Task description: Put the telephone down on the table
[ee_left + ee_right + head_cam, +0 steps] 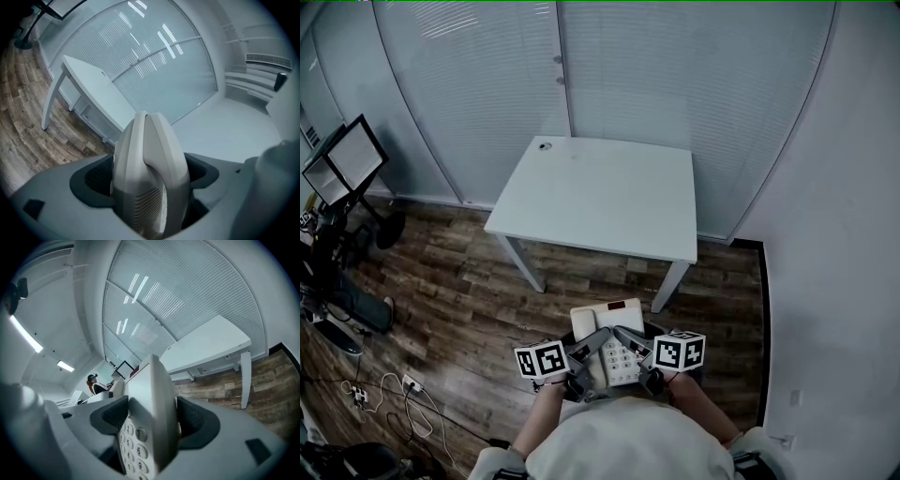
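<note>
Left fingers: your left gripper [584, 359] has its jaws closed on the handset side of the phone [613, 345]. In the left gripper view the dark pads [93, 180] press against both of its faces.
Right fingers: your right gripper [637, 354] clamps the keypad side. The pads [199, 420] sit on either flank of the body, and the number keys [133, 451] show just below the left pad.
Phone: it is cream, with the handset [584, 324] seated in its cradle on your left and the keypad on your right. You hold it roughly level between the two grippers, close in front of your body.
Phone's place: it is in the air over the floor [455, 272], on your side of the table [600, 192], and it touches neither.
Cubes: the marker cubes sit just outside the phone, one on each side. The left cube [542, 360] is a little lower in the head view than the right cube [680, 351].
Table: it is white and bare, and stands against the wall of blinds [675, 75] ahead of you. A small round fitting [546, 145] sits near its far left corner.
Room: a monitor [342, 161] on a stand is far to your left. Loose cables [394, 389] lie on the wood floor, low on the left.
Background: the right gripper view shows a person [96, 384] seated far off beyond the phone.
</note>
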The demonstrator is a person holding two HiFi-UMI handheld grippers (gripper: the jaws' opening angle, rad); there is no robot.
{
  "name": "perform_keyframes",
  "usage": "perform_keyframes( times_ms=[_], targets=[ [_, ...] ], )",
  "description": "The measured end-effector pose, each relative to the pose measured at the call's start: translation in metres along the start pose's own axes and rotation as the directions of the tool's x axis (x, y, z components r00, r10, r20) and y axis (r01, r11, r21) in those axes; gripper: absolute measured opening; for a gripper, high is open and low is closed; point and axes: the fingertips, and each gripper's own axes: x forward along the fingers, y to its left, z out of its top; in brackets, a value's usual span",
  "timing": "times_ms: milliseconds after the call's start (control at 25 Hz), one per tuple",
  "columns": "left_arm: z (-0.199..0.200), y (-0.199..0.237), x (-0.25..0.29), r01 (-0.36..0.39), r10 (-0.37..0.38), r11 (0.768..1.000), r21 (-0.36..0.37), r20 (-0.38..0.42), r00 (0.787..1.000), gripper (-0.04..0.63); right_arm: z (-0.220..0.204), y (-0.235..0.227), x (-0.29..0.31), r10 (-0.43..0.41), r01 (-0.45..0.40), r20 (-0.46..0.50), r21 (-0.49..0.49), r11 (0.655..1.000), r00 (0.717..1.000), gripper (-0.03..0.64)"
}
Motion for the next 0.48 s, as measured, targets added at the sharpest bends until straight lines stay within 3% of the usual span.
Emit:
perform_keyframes(
  times_ms=[480],
  targets=[
    [0.075, 0.024, 0.032, 0.021, -0.021, 1.000, -0.006, -0.010, 1.000, 0.440, 0.063, -0.011, 0.054, -0.019, 0.019, 0.002, 0.001, 1.000, 1.000, 0.324]
  ],
)
